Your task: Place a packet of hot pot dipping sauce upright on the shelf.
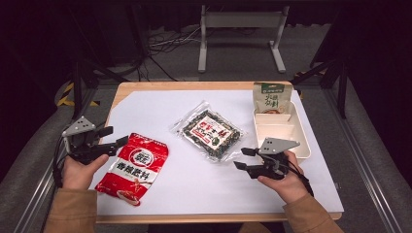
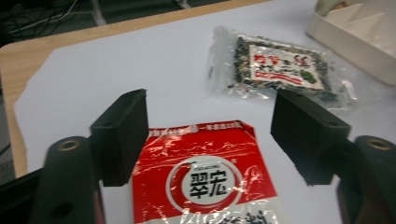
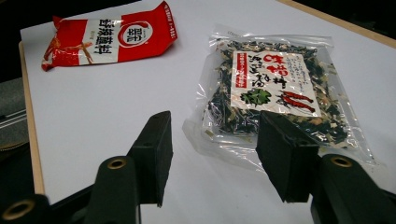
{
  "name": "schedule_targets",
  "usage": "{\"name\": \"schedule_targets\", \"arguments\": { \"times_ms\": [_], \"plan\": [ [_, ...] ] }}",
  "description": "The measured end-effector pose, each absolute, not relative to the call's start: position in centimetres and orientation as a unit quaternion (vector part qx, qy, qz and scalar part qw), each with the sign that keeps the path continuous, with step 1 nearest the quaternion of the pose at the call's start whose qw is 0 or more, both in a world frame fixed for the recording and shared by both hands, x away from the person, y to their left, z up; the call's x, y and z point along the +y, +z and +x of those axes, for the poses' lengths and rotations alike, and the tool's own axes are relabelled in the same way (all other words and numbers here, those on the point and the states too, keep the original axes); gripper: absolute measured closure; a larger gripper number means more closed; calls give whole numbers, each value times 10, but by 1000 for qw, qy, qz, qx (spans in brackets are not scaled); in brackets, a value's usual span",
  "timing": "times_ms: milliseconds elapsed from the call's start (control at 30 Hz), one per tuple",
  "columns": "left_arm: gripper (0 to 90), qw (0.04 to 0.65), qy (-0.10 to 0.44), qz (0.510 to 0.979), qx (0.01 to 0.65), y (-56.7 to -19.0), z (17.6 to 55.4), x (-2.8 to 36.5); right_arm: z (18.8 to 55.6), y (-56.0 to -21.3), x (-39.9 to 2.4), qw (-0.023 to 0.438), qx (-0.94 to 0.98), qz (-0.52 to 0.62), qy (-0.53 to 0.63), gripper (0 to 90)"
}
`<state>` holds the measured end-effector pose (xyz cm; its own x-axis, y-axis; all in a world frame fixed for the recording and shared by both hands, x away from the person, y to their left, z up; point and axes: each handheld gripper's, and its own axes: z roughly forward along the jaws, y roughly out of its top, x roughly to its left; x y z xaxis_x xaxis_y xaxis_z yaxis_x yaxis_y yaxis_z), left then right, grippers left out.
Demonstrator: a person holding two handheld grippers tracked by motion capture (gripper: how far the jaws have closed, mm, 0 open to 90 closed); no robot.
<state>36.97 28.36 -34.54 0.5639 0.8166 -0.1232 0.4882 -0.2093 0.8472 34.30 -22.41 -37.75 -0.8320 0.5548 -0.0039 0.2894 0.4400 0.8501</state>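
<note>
Nearby, two soft flat packets waited for open grippers.
Left gripper [image 1: 112, 137] stood released at the red packet's [image 1: 133, 167] slick, crinkly top edge; right gripper [image 1: 244, 158] gaped beside the clear packet [image 1: 210, 130] mid-tabletop [image 1: 160, 109], best pinched by its sealed border.

Bare white sheet [image 1: 160, 109] between red packet [image 1: 133, 167] and clear packet [image 1: 210, 130] lies free.
</note>
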Motion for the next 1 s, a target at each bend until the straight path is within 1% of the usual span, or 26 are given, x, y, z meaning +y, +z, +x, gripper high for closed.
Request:
{"name": "schedule_targets", "arguments": {
  "times_ms": [100, 233, 367, 467, 600, 667, 700, 900, 1000],
  "plan": [
    [339, 446, 181, 755, 445, -353, 380, 286, 344, -380, -222, 139, 839, 251, 463, 437],
    [332, 440, 167, 752, 461, -363, 396, 286, 345, -383, -218, 132, 842, 246, 461, 426],
    [296, 444, 142, 753, 464, -370, 414, 288, 345, -385, -214, 128, 846, 237, 460, 422],
    [273, 411, 140, 774, 461, -377, 428, 284, 345, -386, -212, 125, 847, 234, 461, 418],
    [252, 405, 136, 777, 462, -384, 437, 285, 345, -388, -213, 122, 847, 234, 461, 415],
    [247, 400, 147, 780, 459, -386, 441, 285, 345, -388, -213, 122, 847, 235, 461, 414],
    [243, 399, 140, 780, 461, -388, 443, 284, 345, -388, -213, 122, 847, 235, 461, 413],
    [262, 372, 147, 791, 463, -397, 456, 281, 345, -388, -214, 122, 845, 232, 466, 417],
    [270, 367, 138, 791, 470, -403, 463, 281, 344, -389, -214, 121, 846, 229, 466, 419]
  ]
}}
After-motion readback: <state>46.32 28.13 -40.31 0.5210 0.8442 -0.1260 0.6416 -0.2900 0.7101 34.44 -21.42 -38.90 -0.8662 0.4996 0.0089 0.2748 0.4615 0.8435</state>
